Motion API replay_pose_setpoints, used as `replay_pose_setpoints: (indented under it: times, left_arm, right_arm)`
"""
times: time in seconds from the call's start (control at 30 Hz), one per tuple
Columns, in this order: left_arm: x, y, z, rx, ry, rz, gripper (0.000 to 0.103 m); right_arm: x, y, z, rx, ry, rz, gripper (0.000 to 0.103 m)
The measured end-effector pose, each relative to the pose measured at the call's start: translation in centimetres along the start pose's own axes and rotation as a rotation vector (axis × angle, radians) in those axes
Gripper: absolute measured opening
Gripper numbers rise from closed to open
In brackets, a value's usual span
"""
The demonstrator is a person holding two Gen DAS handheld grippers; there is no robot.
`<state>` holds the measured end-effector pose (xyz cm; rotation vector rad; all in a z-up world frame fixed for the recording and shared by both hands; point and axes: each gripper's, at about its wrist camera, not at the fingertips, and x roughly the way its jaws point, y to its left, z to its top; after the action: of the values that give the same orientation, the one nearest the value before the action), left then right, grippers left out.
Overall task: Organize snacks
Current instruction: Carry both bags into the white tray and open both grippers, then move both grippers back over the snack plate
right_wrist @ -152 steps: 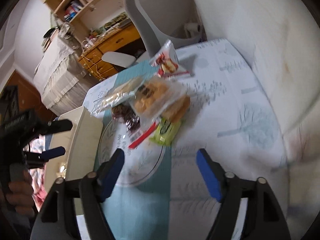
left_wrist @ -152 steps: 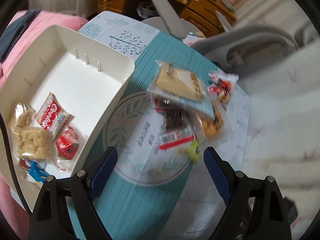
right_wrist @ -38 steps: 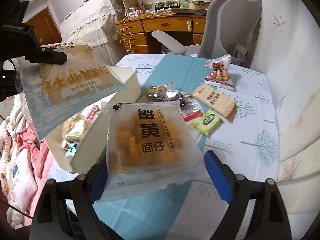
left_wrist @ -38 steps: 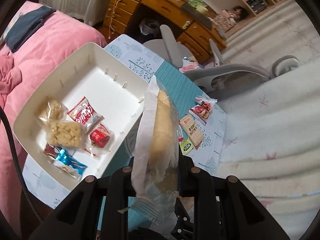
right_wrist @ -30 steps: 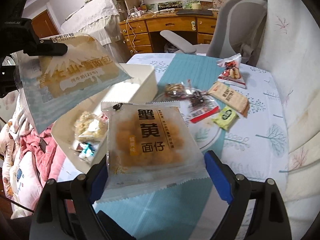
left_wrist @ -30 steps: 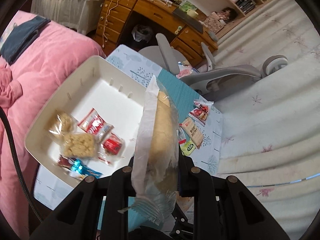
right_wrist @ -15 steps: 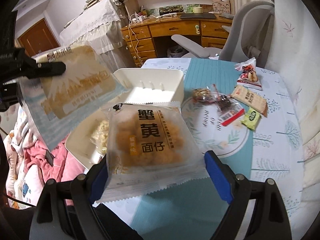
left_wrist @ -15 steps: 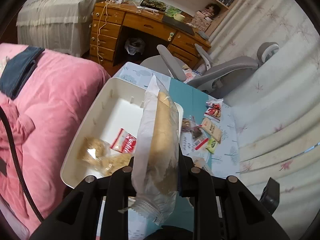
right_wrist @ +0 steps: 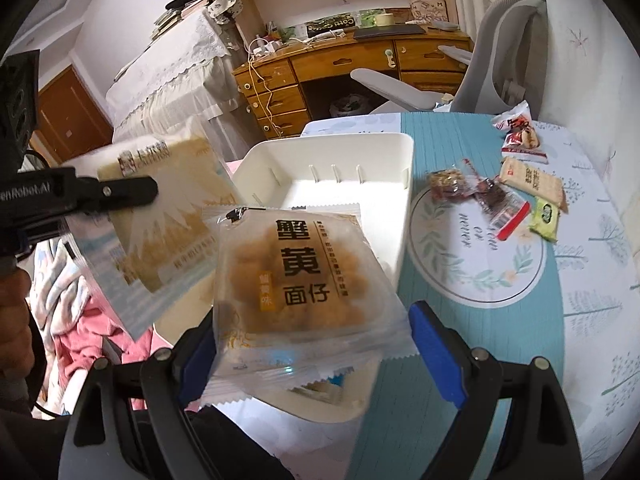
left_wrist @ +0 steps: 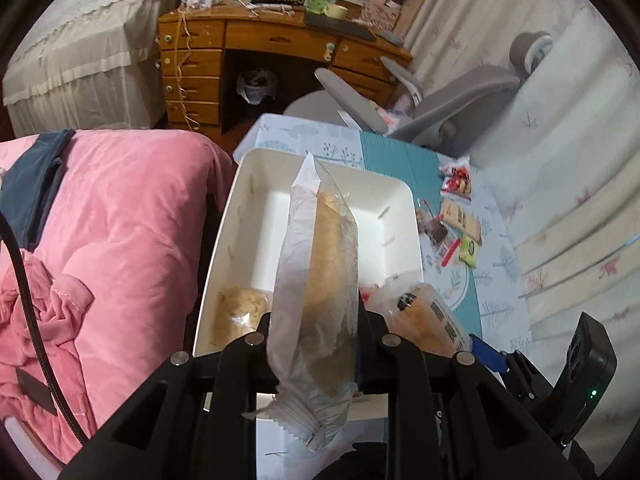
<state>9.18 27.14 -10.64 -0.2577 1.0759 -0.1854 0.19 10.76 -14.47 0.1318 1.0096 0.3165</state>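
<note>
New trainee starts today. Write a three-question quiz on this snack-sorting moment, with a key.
1. True or false: the left gripper is shut on a bread packet held edge-on above the white bin.
2. Multiple choice: the noodle snack packet between the right gripper's fingers is A) lying in the bin, B) held in the air, C) on the round placemat.
3. Fill in: the small green packet lies on the ____, outside the bin.

Key: 1 true; 2 B; 3 table.
</note>
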Motion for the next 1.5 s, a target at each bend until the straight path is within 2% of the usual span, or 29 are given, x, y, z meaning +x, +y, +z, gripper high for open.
replay_pose_setpoints:
  times: [0.07,0.17,0.2,0.23,0.37,0.43,0.53,0.73,1.1,1.5]
  left_arm:
    - [0.6,0.2,-0.1,0.01,0.024,-0.021,0.021]
    - [0.9,0.2,0.0,0.035,0.031,-0.025,0.036]
    - [0.9,0.1,0.0,0.044,0.029,-0.023,0.05]
    - [0.8,0.0,0.0,0.05,0.024,-0.018,0.06]
    - [1.0,-0.1,-0.1,0.07,0.04,0.001,0.064]
    - [1.2,-0.1,-0.3,0.075,0.055,0.008,0.071]
    - [1.4,-0.3,-0.3,0.079,0.066,0.016,0.076]
    - [1.9,-1.2,-0.7,0.085,0.093,0.021,0.081]
    - [3.2,-4.9,-0.9,0.083,0.134,-0.002,0.082]
    - [5.7,-10.3,-0.4,0.05,0.16,0.004,0.082]
  right_arm:
    - [0.3,0.4,-0.1,0.009,0.002,0.0,0.09]
    - [1.0,0.9,-0.3,0.025,0.025,0.0,0.093]
    - [1.2,0.9,-0.4,0.029,0.035,0.0,0.093]
    - [1.3,1.0,-0.4,0.036,0.037,0.007,0.093]
    - [0.8,1.2,-0.5,0.047,0.007,0.006,0.093]
    - [0.8,1.3,-0.6,0.048,0.005,-0.006,0.093]
    - [0.6,1.3,-0.6,0.051,0.005,-0.017,0.093]
    - [-0.4,0.5,-0.7,0.078,-0.001,-0.058,0.093]
    - [-3.0,-3.6,-1.2,0.18,0.037,-0.127,0.093]
    - [-4.8,-10.2,-0.9,0.278,0.061,-0.131,0.093]
